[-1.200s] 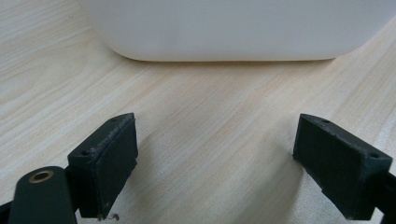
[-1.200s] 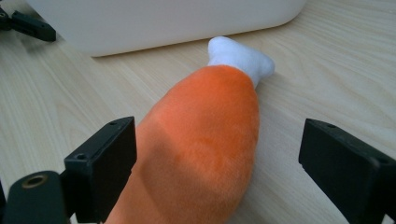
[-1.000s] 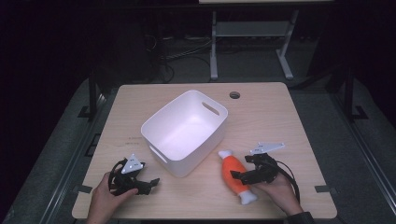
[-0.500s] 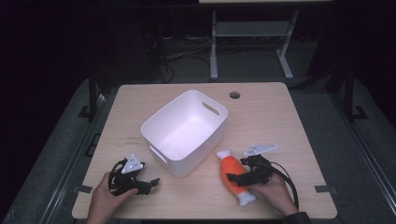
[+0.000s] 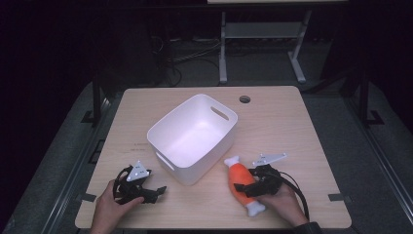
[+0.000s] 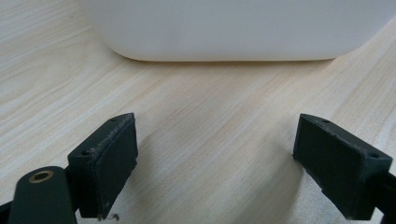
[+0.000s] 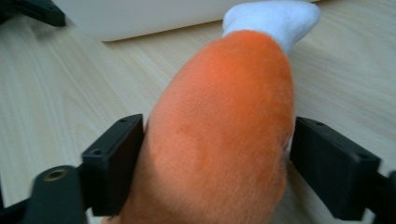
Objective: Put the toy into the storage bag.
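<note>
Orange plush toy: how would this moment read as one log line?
right gripper: jaws closing around orange plush toy | left gripper: open, idle | white bin: empty

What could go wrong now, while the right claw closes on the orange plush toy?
The right claw has just been closing around the orange plush toy, which is soft and rounded, so it may slip or squash unevenly. The white bin stands close beside it; a lifted toy may bump its wall.
</note>
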{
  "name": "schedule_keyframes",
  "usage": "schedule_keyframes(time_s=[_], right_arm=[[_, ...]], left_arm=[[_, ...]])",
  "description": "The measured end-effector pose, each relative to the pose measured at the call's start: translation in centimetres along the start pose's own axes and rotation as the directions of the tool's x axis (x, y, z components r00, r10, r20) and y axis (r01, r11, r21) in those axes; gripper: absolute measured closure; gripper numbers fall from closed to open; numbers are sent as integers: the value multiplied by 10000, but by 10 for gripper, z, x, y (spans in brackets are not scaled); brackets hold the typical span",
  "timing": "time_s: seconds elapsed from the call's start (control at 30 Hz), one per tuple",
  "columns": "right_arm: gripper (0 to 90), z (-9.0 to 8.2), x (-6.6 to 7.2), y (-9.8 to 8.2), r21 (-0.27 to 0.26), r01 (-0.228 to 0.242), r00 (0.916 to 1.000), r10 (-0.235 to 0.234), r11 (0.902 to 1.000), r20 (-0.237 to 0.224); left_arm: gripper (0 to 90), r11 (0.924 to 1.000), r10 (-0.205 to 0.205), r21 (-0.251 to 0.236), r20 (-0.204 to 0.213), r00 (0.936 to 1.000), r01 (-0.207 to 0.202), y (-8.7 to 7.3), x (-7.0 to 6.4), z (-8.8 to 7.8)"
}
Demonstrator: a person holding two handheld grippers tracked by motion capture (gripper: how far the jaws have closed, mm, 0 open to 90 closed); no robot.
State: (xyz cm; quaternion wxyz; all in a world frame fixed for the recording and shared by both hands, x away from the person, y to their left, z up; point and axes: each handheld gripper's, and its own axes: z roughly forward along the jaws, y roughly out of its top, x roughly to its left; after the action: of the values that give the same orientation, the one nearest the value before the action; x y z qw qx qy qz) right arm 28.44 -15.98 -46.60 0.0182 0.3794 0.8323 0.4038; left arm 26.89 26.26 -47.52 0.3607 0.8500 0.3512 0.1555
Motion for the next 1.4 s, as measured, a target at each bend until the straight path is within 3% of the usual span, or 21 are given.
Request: schedule_keyframes(time_s=[0.33,0.53,0.77,1.03,1.4], right_arm=[[376,-2,2,-2,-106,187,9996,-190,9998,-221],[556,-5,6,-2,-141,749,9972,-750,9971,-76],[514,-6,4,-1,-243,749,9966,-756,9969,-319],[498,-12,7,2,-179,1077,9928,-1084,9940,-503],[490,-29,4,8,-309,1330,9895,-1345,9906,-528]], left_arm=[[129,10000,-10,1,1,10000,10,0,0,0],[129,10000,-12,1,0,10000,12,0,0,0],[129,10000,0,2,2,10000,0,0,0,0],[129,10000,1,2,1,10000,-1,0,0,0],[129,10000,0,1,1,10000,0,0,0,0]])
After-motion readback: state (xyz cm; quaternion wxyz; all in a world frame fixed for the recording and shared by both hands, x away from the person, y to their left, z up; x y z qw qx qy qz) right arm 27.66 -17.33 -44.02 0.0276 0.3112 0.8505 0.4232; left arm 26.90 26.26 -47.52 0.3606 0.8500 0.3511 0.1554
